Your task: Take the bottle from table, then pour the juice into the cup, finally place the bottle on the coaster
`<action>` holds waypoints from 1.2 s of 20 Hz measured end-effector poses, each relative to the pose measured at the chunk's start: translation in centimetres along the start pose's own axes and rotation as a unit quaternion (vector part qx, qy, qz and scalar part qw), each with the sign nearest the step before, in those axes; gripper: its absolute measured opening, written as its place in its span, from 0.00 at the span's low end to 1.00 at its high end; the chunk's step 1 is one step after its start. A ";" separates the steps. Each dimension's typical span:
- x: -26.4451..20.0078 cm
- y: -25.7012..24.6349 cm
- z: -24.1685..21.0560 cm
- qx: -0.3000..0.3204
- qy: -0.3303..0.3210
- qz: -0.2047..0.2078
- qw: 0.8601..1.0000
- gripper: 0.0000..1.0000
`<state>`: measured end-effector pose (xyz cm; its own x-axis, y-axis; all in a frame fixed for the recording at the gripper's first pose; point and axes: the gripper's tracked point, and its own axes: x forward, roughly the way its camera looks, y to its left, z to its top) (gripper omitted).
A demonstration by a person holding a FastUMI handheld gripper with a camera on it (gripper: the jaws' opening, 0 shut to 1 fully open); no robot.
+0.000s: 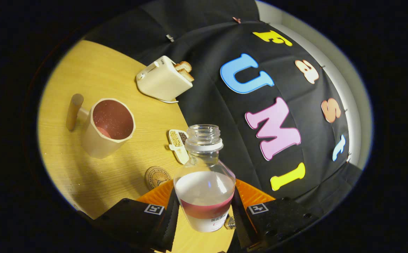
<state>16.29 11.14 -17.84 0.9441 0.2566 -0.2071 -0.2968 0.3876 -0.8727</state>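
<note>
1. Wooden table (95, 182) fills the near and left part of the gripper view, with the booth's black cloth wall (218, 116) rising beyond its far edge.
2. Nearest, the gripper (204, 214) has its two fingers closed partway, pressing on either side of the bottle (204, 179) at its lower body.
3. This clear bottle is open, with no cap on its neck, and is held between the fingers, tilted against the table.
4. Just beyond the left finger, a round coaster (157, 177) lies flat on the table, partly hidden by the bottle.
5. Farther on, near the table's far edge, sits a small dish (178, 144) with grains in compartments.
6. Left of it stands the cup (107, 126), handle turned away, well apart from the bottle.
7. Farthest, a cream toaster (162, 79) with bread slices rests at the far edge.
</note>
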 end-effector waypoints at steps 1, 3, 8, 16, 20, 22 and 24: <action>0.3 0.1 0.5 -0.024 -0.007 -0.002 1.000 0.71; 1.1 0.7 1.0 -0.055 -0.015 0.000 0.998 0.71; 2.3 2.8 2.4 -0.119 -0.039 0.013 0.992 0.71; 3.8 4.4 3.2 -0.210 -0.062 0.016 0.976 0.71; 4.1 4.8 3.8 -0.236 -0.078 0.026 0.968 0.71; 4.2 4.6 4.0 -0.252 -0.082 0.023 0.964 0.71; 4.4 4.4 4.1 -0.266 -0.085 0.020 0.960 0.71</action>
<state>18.52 17.59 -20.82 0.8833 0.4193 -0.2098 -0.1750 -0.1202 -0.9772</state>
